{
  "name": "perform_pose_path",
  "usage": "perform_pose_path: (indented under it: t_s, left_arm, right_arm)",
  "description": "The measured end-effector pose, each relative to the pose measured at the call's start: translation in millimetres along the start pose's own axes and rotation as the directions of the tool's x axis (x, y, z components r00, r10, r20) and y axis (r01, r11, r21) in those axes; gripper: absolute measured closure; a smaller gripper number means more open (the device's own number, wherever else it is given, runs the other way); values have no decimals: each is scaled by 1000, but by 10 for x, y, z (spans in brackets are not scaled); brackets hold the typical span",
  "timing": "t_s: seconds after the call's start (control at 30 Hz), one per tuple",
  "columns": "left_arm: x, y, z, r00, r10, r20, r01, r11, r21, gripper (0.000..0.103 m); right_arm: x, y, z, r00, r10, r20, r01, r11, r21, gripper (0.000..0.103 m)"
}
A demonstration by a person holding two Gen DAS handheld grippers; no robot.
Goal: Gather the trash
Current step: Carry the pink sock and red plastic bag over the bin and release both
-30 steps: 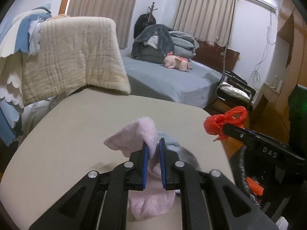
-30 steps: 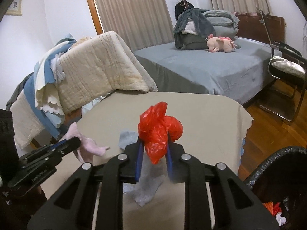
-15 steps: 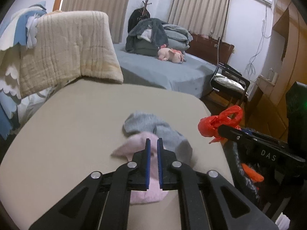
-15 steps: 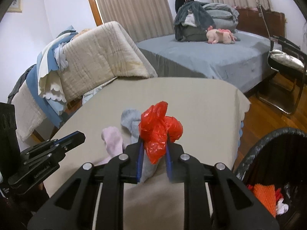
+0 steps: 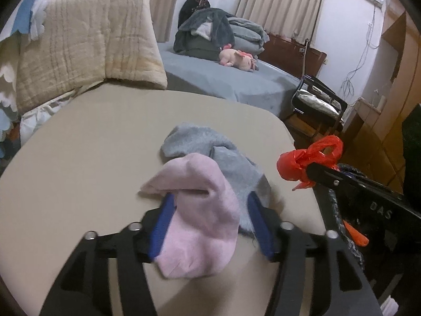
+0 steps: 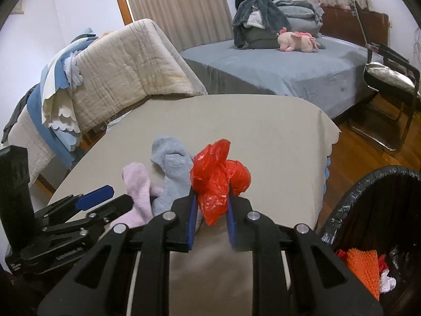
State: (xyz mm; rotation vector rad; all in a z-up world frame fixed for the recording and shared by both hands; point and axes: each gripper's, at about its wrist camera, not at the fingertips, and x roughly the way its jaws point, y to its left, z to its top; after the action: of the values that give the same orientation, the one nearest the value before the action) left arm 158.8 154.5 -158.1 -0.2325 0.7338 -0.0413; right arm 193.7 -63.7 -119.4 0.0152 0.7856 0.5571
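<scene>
Red bag (image 6: 219, 173) stands upright in the clamped right gripper (image 6: 210, 208) (knot uppermost).

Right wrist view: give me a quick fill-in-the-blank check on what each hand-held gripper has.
The right hand-held gripper is shut on a crumpled ____ plastic bag.
The pink sock lies partly on a ____ sock.
Between the left hand-held gripper's opening jaws lies the ____ sock.
Missing: red; grey; pink
</scene>
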Motion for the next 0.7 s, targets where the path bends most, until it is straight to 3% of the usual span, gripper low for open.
perform_pose_path:
  t_s: [0.1,0.17,0.27,0.47,0.7]
  left_arm:
    - [165,8,11,999,29,-26,-29,1000,-8,42]
    - [224,45,21,999,20,-35,-21,1000,-21,81]
    - [170,57,38,1000,11,-19,-12,1000,-14,93]
    - [-263,187,135,998,18,67,-15,999,-50,95]
    - [-737,87,314,989,9,151,-8,1000,-7,95]
  right_arm:
    - [12,-6,14,1000,0,0,0,1000,-1,85]
    - [12,5,26,1000,-4,3,4,1000,-13,85]
    - [-30,18,37,1000,-9,13,9,999,-33,85]
    - [-207,39,126,998,5,62,-3,999,-34,85]
    - [-521,57,206,992,28,120,-25,999,-29,85]
